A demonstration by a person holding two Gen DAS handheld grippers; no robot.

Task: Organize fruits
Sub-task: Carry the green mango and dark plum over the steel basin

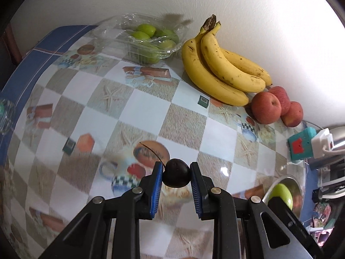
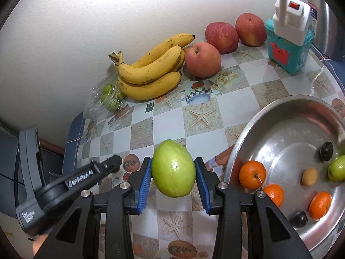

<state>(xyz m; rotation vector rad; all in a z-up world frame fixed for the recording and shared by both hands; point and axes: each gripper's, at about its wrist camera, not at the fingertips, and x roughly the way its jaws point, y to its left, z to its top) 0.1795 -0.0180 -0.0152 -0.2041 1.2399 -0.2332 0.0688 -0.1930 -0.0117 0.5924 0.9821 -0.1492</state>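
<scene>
The left gripper (image 1: 176, 176) pinches a dark cherry (image 1: 176, 173), maybe a plum. The right gripper (image 2: 173, 172) pinches a green fruit (image 2: 173, 171) beside the metal bowl (image 2: 243, 142), near the tabletop's (image 2: 163, 120) front edge.

Bananas (image 2: 151, 73) against the wall, apples (image 2: 202, 59) right of them, bagged fruit (image 2: 111, 98) left, basin (image 2: 280, 129) nearer

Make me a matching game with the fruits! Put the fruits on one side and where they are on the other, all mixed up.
Fruits:
1. dark cherry
2. big green fruit
3. oranges
4. small green fruits

Places:
A. in the metal bowl
B. in the clear plastic box
C. held in the left tool
D. held in the right tool

Pairs: 1-C, 2-D, 3-A, 4-B
</scene>
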